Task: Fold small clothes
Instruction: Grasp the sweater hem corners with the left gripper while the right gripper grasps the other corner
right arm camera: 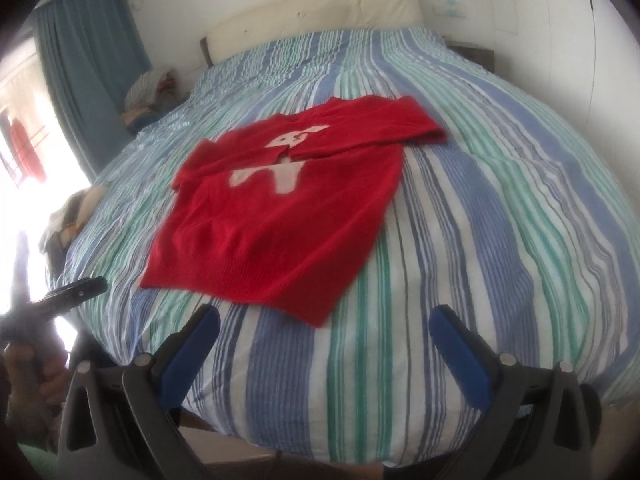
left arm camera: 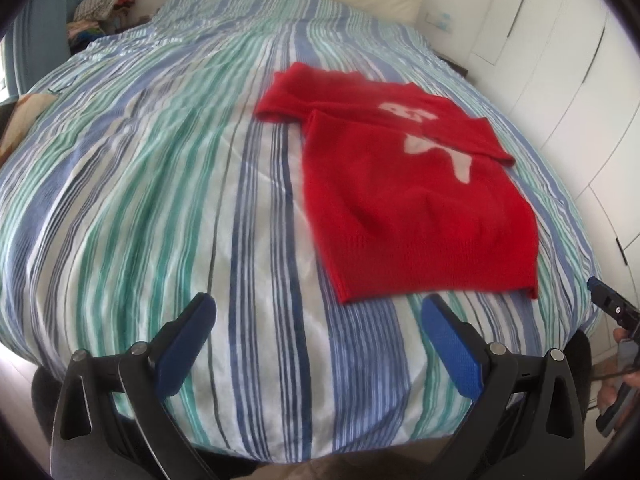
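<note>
A small red knit sweater [left arm camera: 416, 204] with a white animal figure lies flat on the striped bed cover [left arm camera: 160, 200], both sleeves folded across its chest. In the right wrist view the sweater [right arm camera: 280, 216] lies ahead and slightly left. My left gripper [left arm camera: 320, 308] is open and empty, above the bed's near edge, with the sweater's hem just ahead to the right. My right gripper [right arm camera: 324, 320] is open and empty, just short of the hem's near corner. Each gripper shows at the edge of the other's view: the right one [left arm camera: 612, 304] and the left one [right arm camera: 76, 290].
A cream headboard [right arm camera: 320, 8] stands at the far end of the bed. A pile of clothes [right arm camera: 152, 88] sits beside the bed at the far left, near a teal curtain [right arm camera: 88, 52]. White wardrobe doors [left arm camera: 560, 80] line the right side.
</note>
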The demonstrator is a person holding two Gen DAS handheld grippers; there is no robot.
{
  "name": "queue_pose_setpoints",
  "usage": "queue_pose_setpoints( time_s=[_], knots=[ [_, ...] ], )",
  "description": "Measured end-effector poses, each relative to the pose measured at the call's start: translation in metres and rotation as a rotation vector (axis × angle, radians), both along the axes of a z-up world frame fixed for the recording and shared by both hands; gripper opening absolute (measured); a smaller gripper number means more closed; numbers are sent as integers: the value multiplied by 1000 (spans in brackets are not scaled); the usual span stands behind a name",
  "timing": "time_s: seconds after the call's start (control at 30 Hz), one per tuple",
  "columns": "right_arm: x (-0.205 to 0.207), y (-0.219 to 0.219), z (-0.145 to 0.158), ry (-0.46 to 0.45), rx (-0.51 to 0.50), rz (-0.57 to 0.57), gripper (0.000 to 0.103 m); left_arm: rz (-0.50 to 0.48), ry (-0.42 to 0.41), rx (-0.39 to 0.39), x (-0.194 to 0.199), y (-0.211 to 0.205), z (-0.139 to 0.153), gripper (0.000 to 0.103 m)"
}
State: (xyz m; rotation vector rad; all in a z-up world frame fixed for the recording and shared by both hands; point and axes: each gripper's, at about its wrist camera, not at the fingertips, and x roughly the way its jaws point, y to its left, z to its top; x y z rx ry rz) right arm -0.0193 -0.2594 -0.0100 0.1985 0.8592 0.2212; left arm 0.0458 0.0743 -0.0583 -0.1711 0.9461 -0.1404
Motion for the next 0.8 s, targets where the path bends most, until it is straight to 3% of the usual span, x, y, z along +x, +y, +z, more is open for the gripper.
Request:
queue_pose_setpoints(
  time_s=[0.2, 0.27, 0.3, 0.37, 0.43, 0.57, 0.63, 0.7, 0.77, 0.8],
  knots=[
    [12, -6, -33, -35, 162, 73, 103, -79, 29, -127, 32, -7, -23, 99],
    [23, -13, -47, -48, 256, 69, 103, -115, 32, -151, 37, -17, -27, 84],
    [32, -19, -55, -45, 316, 50, 103, -133, 41, -158, 39, -22, -29, 67],
    [53, -31, -80, 18, 509, 29, 99, -156, 55, -157, 39, -28, -30, 48],
    [64, -35, -96, 80, 662, 43, 90, -174, 53, -160, 35, -29, -27, 21],
    [61, -32, -91, 109, 757, 200, 90, -177, 59, -156, 28, -23, -28, 20],
    [59, -30, -93, 144, 727, 210, 89, -176, 77, -172, 32, -23, -34, 33],
    [63, -22, -98, 159, 664, 204, 88, -172, 78, -189, 37, -28, -36, 34],
    [70, -12, -98, 145, 650, 211, 87, -176, 75, -175, 40, -34, -32, 12],
    [71, -9, -96, 142, 663, 224, 72, -177, 75, -188, 39, -33, -29, 9]
  ],
)
